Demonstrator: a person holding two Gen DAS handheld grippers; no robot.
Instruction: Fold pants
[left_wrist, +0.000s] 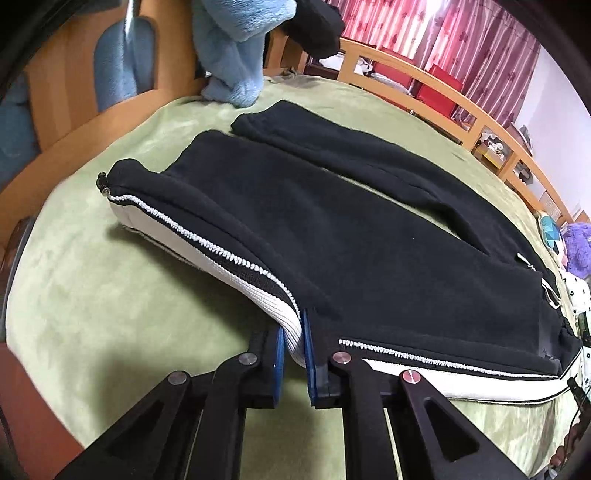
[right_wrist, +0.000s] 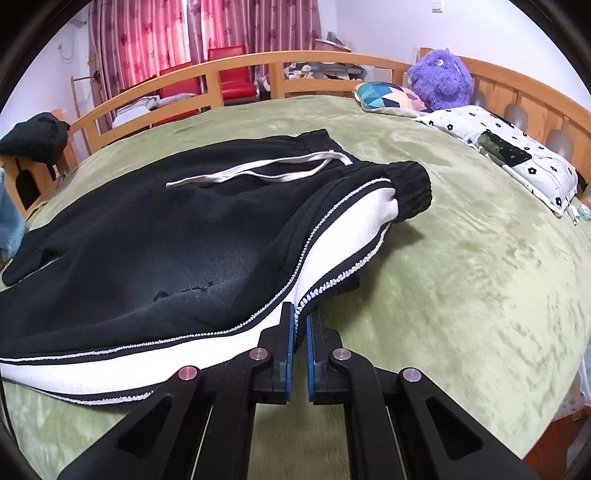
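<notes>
Black pants with a white side stripe lie spread on the green bed cover. My left gripper is shut on the white stripe edge of the near leg and lifts it slightly; the other leg lies flat behind. In the right wrist view the pants show their waistband and white drawstring. My right gripper is shut on the white stripe edge near the waist, which is raised a little off the bed cover.
A blue fleece garment hangs at the far bed edge. A wooden bed rail runs around the far side. A purple plush toy, a patterned cushion and a flowered white cloth lie at the head end.
</notes>
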